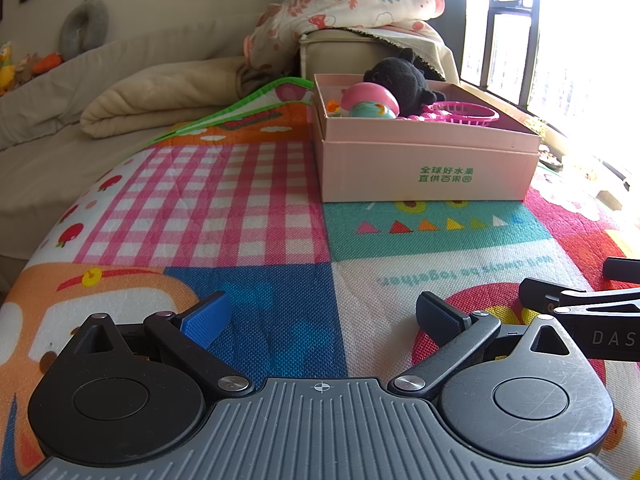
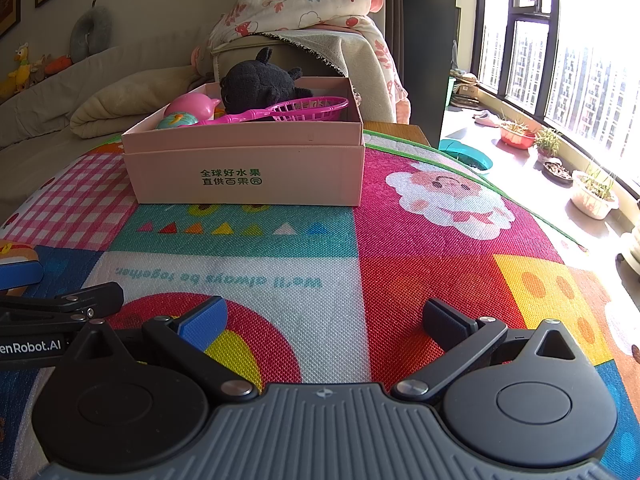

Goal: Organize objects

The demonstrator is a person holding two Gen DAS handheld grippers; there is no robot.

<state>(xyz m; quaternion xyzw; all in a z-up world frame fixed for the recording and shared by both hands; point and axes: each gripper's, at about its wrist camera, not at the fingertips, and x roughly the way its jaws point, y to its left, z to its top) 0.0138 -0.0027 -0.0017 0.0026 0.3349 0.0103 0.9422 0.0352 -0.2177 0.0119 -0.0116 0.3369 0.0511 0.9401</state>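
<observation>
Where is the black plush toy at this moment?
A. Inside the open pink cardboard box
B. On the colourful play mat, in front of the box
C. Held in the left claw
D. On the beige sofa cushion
A: the black plush toy sits inside the open pink cardboard box, beside the pink plastic basket; both claws are open and empty.

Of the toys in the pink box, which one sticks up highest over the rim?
The black plush toy. It rises well above the pink box rim, while the pink round toy and magenta basket scoop sit lower.
</observation>
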